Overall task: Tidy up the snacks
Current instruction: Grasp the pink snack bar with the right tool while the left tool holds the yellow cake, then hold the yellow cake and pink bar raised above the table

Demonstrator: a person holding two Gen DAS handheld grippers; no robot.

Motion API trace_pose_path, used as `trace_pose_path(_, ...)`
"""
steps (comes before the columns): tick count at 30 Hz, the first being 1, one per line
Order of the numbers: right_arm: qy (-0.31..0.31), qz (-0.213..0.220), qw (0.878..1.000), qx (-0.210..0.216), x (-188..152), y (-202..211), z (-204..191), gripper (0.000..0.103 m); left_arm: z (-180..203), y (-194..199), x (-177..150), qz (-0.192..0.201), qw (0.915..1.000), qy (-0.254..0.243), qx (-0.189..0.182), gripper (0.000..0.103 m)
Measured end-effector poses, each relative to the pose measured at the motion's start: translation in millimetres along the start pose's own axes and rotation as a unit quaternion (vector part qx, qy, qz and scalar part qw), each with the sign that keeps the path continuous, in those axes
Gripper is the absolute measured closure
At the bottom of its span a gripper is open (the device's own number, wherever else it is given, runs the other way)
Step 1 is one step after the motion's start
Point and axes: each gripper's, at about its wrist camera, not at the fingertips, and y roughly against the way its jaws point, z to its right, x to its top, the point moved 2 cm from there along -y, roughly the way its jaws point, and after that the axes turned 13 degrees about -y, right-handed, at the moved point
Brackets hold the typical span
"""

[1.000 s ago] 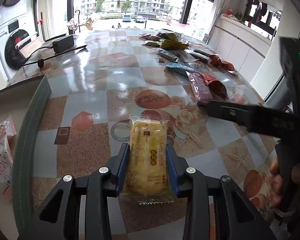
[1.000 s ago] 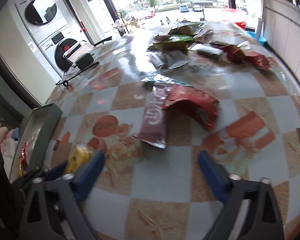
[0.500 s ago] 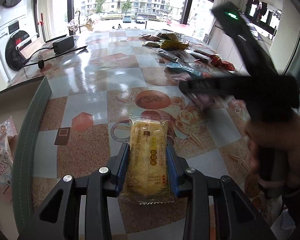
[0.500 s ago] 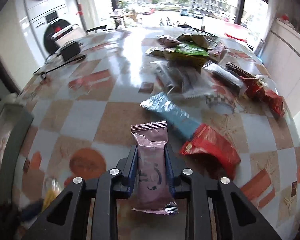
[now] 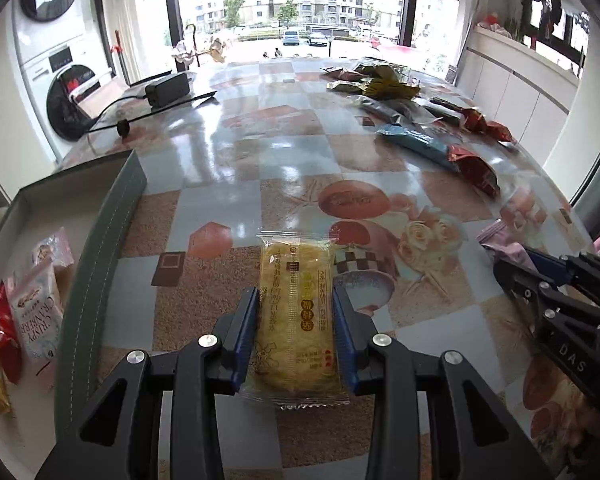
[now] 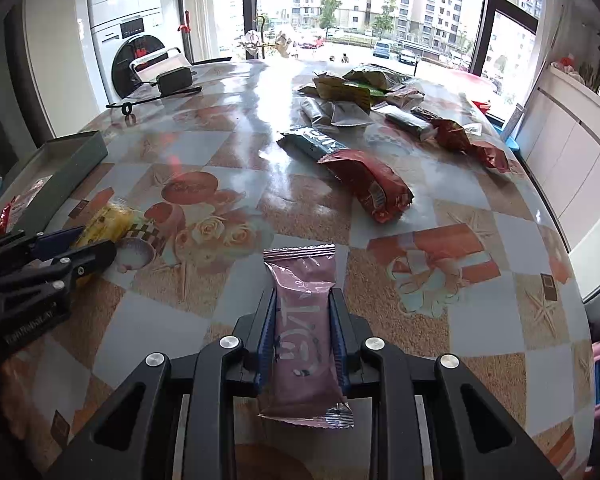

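Observation:
My left gripper [image 5: 295, 304] is shut on a yellow cake packet [image 5: 296, 316], held just above the patterned table. My right gripper [image 6: 302, 300] is shut on a pink snack bar [image 6: 303, 328], also held low over the table. The right gripper shows at the right edge of the left wrist view [image 5: 556, 292]; the left gripper shows at the left of the right wrist view [image 6: 40, 264]. A grey-green box [image 5: 100, 248] with several packets [image 5: 36, 312] inside lies at the left. A pile of loose snacks [image 6: 352, 120] lies at the far right of the table.
A black power adapter [image 5: 168, 88] with its cable lies at the far left of the table. A red packet [image 6: 368, 184] and a blue packet [image 6: 312, 144] lie mid-table. A washing machine [image 6: 136, 52] stands beyond the table. White cabinets [image 6: 560, 148] run along the right.
My right gripper closed on the pink bar, lifted it from beside the red packet and drew back to the table's near right. My left gripper kept holding the yellow packet, nearly still.

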Motion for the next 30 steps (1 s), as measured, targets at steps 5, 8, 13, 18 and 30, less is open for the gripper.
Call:
trace_pose_path(5,-0.005,-0.001,1.000,0.006,2,-1,1,0.076,-7,0,-2,0.011,0.9995,0.022,-0.018,0.063)
trace_pose_path(8,-0.005,0.000,1.000,0.006,1,-1,1,0.076,-12,1,-3,0.016,0.9988,0.035,-0.032,0.063)
trace_pose_path(13,-0.005,-0.001,1.000,0.006,1,-1,1,0.076,-11,1,-3,0.018,0.9983,0.043,-0.036,0.063)
trace_pose_path(18,-0.005,-0.001,1.000,0.006,1,-1,2,0.076,-3,1,-1,0.012,0.9995,0.019,-0.024,0.064)
trace_pose_path(30,-0.005,0.000,1.000,0.006,1,0,1,0.076,-3,1,-1,0.011,0.9995,0.015,-0.024,0.064)
